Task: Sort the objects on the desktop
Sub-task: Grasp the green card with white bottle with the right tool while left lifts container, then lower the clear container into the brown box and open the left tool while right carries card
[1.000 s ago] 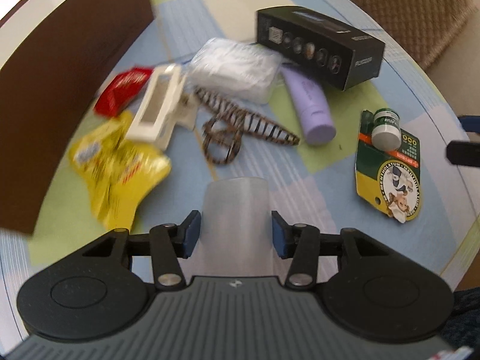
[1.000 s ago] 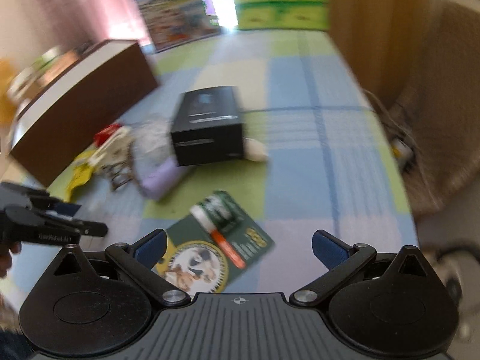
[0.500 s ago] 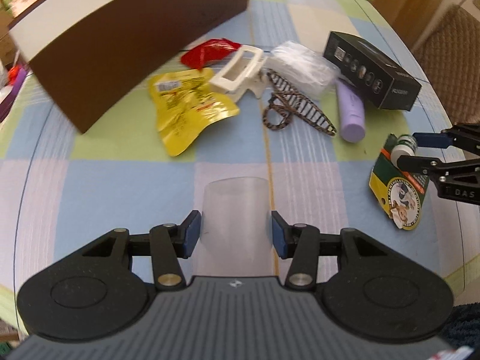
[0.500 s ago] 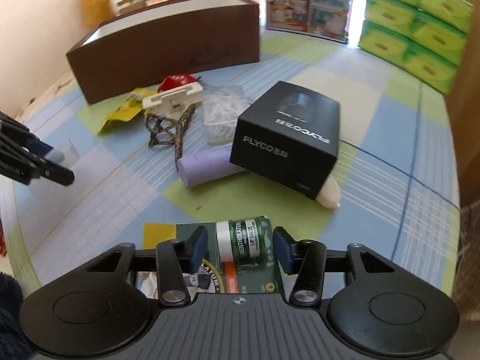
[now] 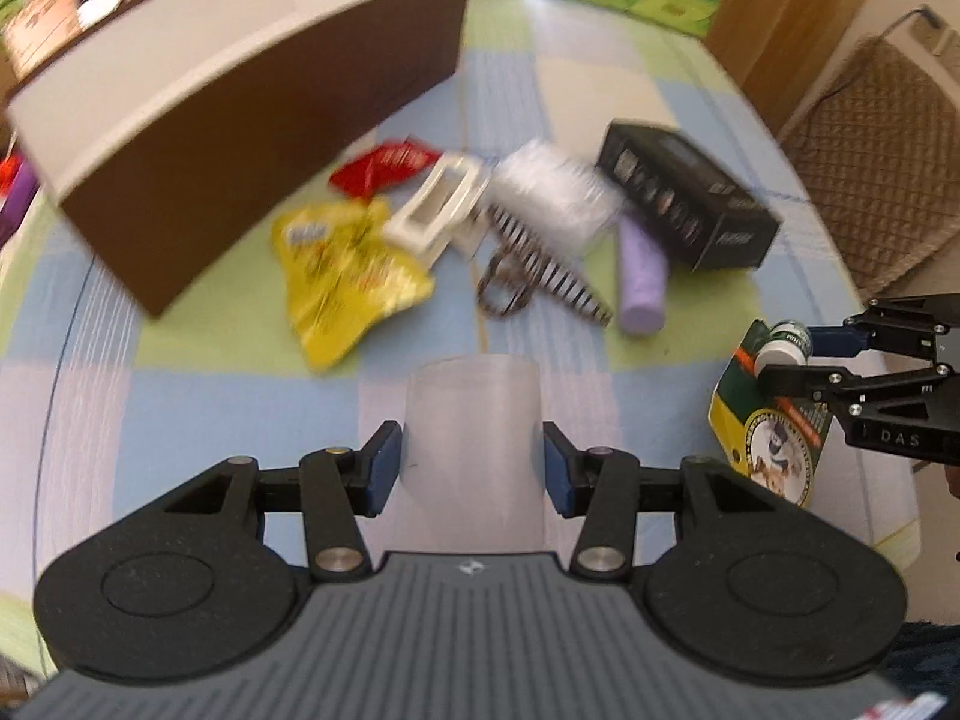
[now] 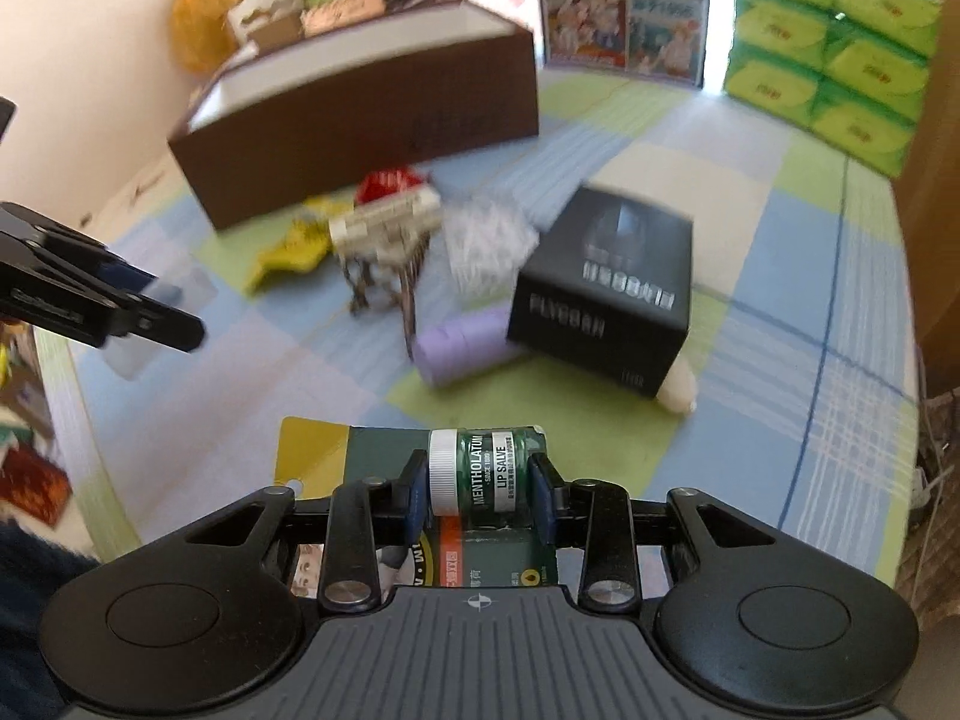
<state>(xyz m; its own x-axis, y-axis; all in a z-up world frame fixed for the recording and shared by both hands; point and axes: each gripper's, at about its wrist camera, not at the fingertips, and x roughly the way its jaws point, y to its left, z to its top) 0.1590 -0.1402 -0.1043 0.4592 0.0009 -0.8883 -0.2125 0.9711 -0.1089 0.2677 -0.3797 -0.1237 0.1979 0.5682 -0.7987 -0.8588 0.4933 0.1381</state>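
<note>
Your left wrist view looks steeply down along its fingers, close over the checked tablecloth (image 5: 180, 420), facing the brown box (image 5: 252, 138). Your right wrist view sits lower, at the cloth's other side, facing the same box. Both share the central clutter, black box (image 6: 606, 294) included; each shows the other gripper.

On the desk (image 5: 210, 408) a long open box (image 5: 252, 120) stands at the back left. Before it lie two snack packets (image 5: 348, 276), a hair clip (image 5: 438, 210) and a hair claw (image 5: 540, 276). Right of these, a tube (image 5: 642, 276) lies against a shaver box (image 5: 690, 210). Nearest, at the right, lies the lip salve card (image 6: 480, 480).
</note>
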